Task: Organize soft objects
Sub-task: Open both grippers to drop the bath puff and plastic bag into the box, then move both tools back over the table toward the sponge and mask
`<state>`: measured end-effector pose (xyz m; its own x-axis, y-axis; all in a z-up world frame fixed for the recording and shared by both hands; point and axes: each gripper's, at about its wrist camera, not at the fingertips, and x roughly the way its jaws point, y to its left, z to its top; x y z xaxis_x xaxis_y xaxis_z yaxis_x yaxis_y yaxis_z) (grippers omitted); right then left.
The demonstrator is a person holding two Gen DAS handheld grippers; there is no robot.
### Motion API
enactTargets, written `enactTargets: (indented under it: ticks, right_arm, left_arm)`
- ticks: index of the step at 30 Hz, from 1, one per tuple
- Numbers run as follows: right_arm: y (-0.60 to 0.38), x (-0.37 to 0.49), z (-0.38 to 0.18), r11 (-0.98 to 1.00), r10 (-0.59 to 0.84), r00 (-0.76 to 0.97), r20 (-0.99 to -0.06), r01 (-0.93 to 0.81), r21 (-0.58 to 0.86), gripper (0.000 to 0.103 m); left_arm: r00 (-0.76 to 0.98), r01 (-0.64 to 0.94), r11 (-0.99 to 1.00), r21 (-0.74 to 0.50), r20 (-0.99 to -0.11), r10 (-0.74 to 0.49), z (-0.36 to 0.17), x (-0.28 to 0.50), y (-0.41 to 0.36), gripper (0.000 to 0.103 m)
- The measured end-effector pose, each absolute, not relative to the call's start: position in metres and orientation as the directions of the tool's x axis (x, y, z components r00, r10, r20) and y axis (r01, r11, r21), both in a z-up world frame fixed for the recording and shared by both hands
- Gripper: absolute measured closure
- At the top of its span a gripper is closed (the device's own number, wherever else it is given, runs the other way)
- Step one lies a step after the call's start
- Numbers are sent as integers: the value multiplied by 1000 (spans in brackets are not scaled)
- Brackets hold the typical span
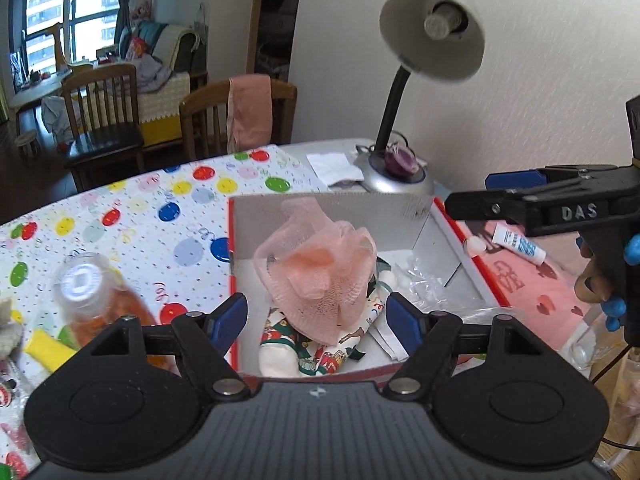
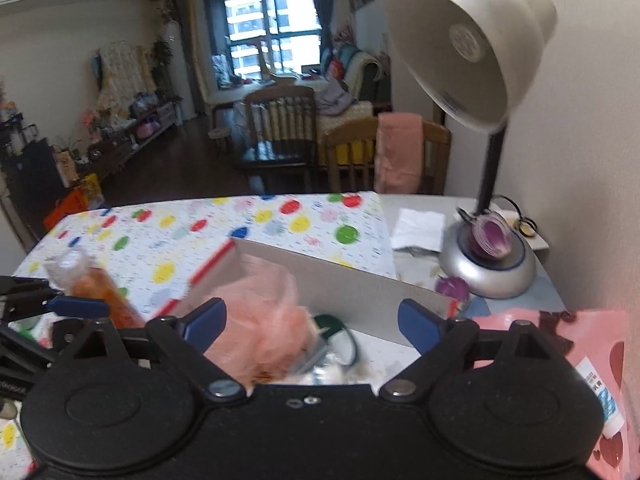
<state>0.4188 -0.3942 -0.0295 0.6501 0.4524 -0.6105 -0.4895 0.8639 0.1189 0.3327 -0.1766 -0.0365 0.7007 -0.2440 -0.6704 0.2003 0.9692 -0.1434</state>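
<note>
Left gripper (image 1: pixel 316 316) wide apart over pink mesh bath pouf (image 1: pixel 316 276) in red-rimmed cardboard box (image 1: pixel 234 280), right gripper (image 2: pixel 310 322) apart too. Pouf's prob light n squishy, pinch top ruffles imo.

A pink mesh pouf (image 1: pixel 316 276), crumpled and fluffy, sits at the frame's centre inside a white box (image 1: pixel 332 208) with red edges. It rests on a printed plush (image 1: pixel 316 348), lying low in the box at lower centre, partly covered.
</note>
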Motion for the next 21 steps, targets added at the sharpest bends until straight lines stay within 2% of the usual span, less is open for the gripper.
enactTargets:
  ticks: [7,10,17,21]
  right_arm:
    - [-369,381,-5,824,521,644,-560,-550,134,7]
    - [-356,364,1,811,543,640,-544,-567,142,6]
    - [-319,331,9,780,591,620,-516,-602,171,0]
    - [-290,311,8,760,609,607,-510,-630,158,0]
  left_arm:
    - [745,190,969,-155,-620,-246,-17,301,-149,26]
    - [764,183,971,-152,-600,-238,-10,287,-135,19]
    - [799,149,979,-141,-566,-204,1,250,-96,19]
    - [812,125,983,-132,-556,-178,2,229,-70,9]
